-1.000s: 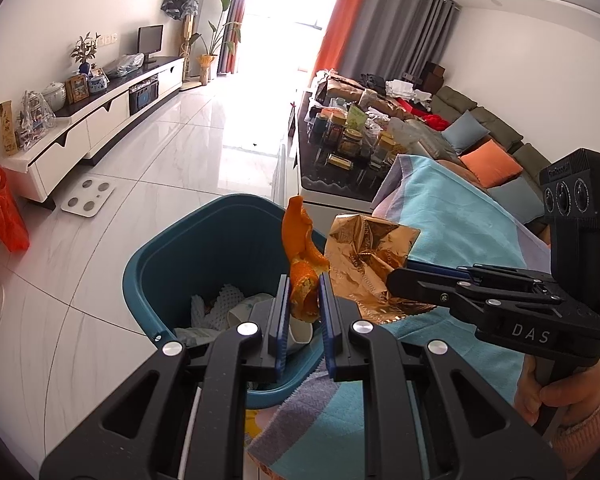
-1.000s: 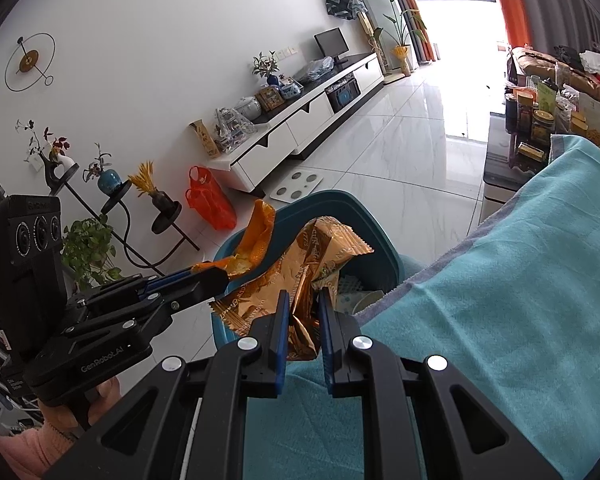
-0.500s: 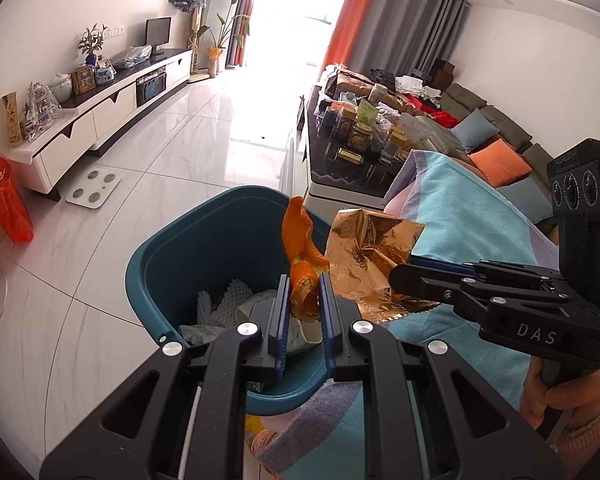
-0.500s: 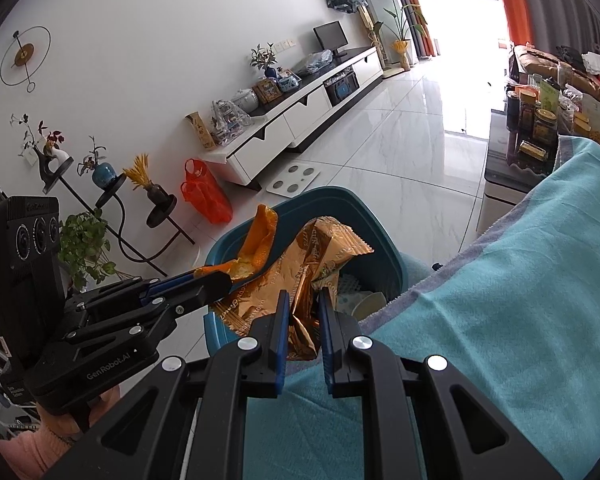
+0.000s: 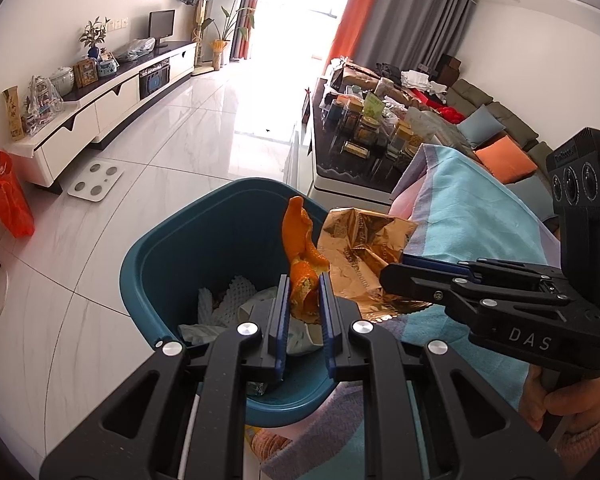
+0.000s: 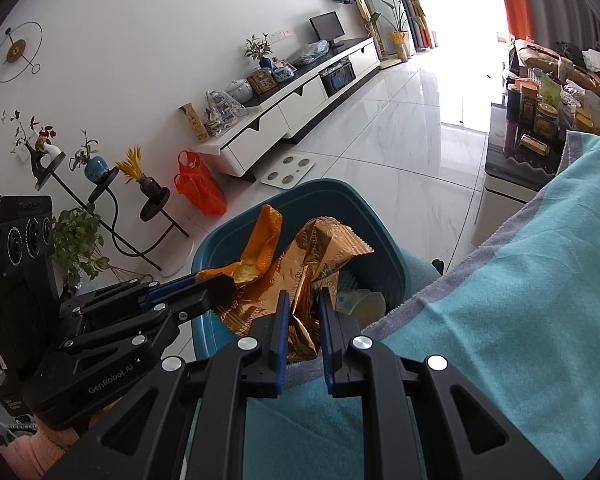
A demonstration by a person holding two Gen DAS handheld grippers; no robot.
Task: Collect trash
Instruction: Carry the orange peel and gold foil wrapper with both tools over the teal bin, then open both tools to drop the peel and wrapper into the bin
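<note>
Trash is hanging in both grippers over a teal bin (image 5: 172,248) standing on the floor beside a couch draped in a turquoise blanket (image 6: 520,280). The left gripper (image 5: 304,300) is clamping an orange peel (image 5: 300,256) between its fingers; the right gripper (image 6: 303,316) is pinching a crumpled gold wrapper (image 6: 320,256). Compared with a second ago, both pieces are sitting further over the bin's opening, with tissues and foam netting visible below. That is bringing the drop close: letting go now would likely land the peel inside, though the wrapper is hanging nearer the rim.
</note>
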